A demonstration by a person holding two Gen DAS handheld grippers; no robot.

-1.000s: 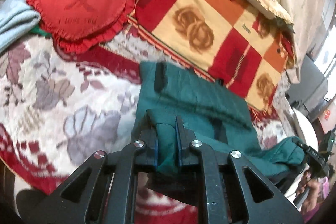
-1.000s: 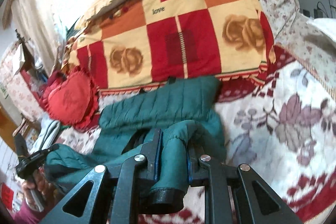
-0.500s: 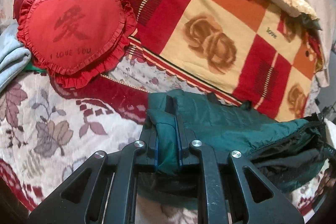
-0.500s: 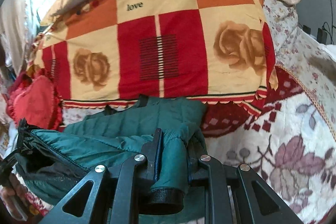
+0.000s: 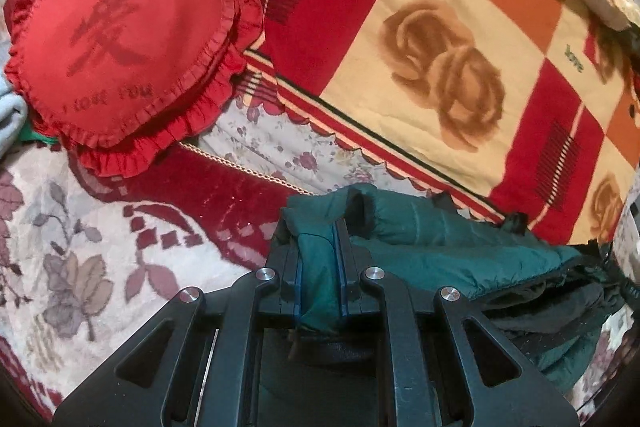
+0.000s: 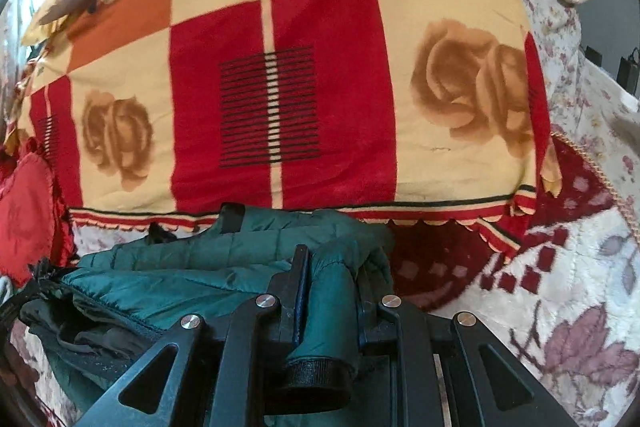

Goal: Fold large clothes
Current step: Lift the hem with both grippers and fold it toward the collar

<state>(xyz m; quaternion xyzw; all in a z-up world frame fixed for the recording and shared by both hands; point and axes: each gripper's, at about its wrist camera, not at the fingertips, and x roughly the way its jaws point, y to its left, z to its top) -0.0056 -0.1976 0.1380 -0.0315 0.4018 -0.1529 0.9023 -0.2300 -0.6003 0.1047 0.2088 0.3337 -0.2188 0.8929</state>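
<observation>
A dark green quilted jacket (image 5: 440, 247) with black lining lies bunched on the floral bedspread (image 5: 80, 227), close to the checked rose blanket. My left gripper (image 5: 318, 247) is shut on a fold of its left end. In the right wrist view, my right gripper (image 6: 332, 267) is shut on the jacket (image 6: 200, 267) at a sleeve with a black cuff (image 6: 316, 375). The jacket's middle hangs between the two grippers, its black lining (image 6: 80, 331) showing.
A red, orange and cream checked blanket (image 5: 440, 47) with roses rises at the back (image 6: 320, 67). A red heart-shaped cushion (image 5: 120, 39) lies at the left. A pale grey cloth (image 5: 8, 119) is at the far left edge.
Both grippers have carried the jacket's held ends forward toward the checked blanket. The jacket is now folded over on itself and looks shorter. The blanket and cushion appear nearer.
</observation>
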